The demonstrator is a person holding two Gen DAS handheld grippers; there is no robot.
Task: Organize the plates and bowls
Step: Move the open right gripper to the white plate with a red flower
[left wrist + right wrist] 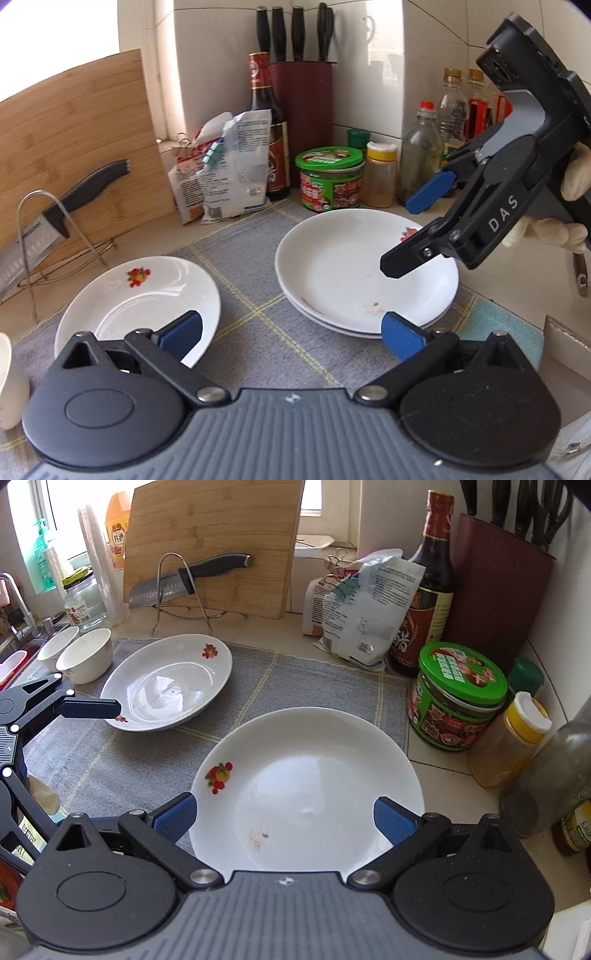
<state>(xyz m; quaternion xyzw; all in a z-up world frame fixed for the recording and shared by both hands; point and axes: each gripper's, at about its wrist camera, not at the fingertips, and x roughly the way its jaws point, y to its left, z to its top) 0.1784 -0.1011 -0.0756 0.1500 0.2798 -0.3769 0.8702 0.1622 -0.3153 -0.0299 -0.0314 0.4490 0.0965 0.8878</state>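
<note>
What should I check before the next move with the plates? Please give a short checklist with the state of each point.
1. Left tool open: ok.
2. Right tool open, holding nothing: ok.
3. Stacked plates sit level on the grey mat: ok.
4. Single plate free to grasp: ok.
5. Top stacked plate clean: not ok, small residue.
6. Two bowls clear of the tools: ok.

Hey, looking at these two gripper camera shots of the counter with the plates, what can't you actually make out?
- Plate stack, left wrist view: the lower plates show only as rims under the top plate, so their surfaces are hidden.
- Single plate, left wrist view: its near edge is covered by the left gripper.
- Bowls, right wrist view: too small to see inside.
- Jar label print: too blurred to read.
</note>
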